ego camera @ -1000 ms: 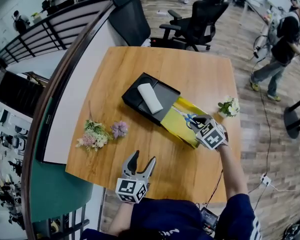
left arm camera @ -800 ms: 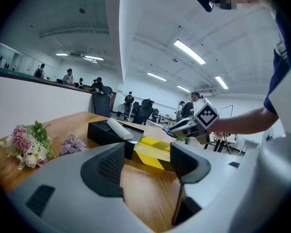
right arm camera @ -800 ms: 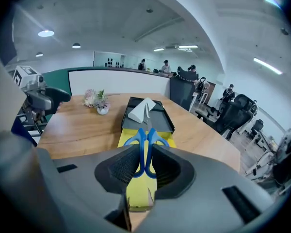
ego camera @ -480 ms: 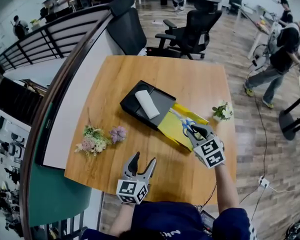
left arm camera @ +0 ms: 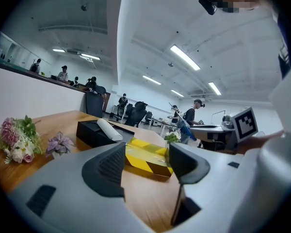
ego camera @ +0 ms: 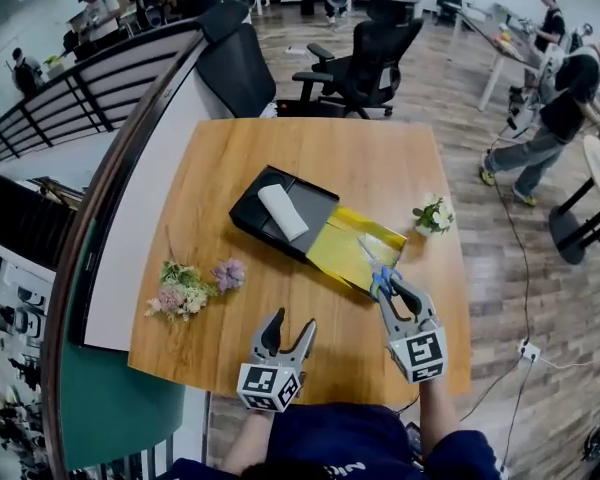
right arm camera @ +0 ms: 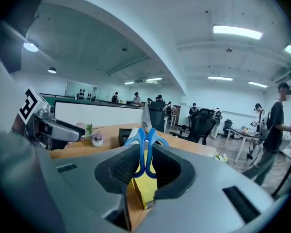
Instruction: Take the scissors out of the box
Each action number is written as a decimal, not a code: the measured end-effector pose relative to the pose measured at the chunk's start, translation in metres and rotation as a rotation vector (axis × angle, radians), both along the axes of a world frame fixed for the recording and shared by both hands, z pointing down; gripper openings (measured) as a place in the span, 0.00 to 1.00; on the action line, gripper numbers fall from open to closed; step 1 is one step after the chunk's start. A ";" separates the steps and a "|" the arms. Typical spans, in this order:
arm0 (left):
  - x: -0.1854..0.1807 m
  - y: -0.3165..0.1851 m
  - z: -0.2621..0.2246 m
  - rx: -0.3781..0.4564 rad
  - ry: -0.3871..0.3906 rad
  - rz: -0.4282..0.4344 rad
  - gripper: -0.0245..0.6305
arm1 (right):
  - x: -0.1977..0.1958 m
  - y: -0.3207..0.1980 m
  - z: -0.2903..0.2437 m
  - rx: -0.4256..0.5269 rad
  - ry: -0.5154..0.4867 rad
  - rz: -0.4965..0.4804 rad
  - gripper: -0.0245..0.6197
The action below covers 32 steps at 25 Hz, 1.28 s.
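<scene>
Clamping the scissors, right gripper; left gripper agape.

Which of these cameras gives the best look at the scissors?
The right gripper view: the scissors' blue handles sit close up, pinched in the right gripper. The head view shows them whole but small, blades pointing over the yellow box. The left gripper view shows them only far off and tiny.
</scene>
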<state>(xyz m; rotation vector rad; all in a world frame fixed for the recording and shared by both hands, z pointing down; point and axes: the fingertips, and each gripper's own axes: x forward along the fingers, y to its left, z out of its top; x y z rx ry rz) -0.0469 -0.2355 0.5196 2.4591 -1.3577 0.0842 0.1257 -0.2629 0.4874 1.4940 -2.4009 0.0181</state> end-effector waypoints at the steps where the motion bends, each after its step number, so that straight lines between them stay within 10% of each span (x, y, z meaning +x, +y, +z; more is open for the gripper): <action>1: 0.002 0.000 0.001 -0.006 0.011 0.005 0.47 | 0.002 0.008 0.000 0.013 -0.026 0.017 0.19; 20: 0.027 0.008 0.013 0.002 -0.070 0.096 0.43 | 0.024 0.076 0.039 -0.048 -0.166 0.220 0.19; 27: 0.031 0.006 -0.002 0.048 -0.050 0.095 0.07 | 0.015 0.072 0.036 -0.043 -0.150 0.195 0.19; 32: 0.040 0.011 -0.004 0.064 -0.072 0.139 0.04 | 0.009 0.068 0.031 -0.033 -0.163 0.201 0.19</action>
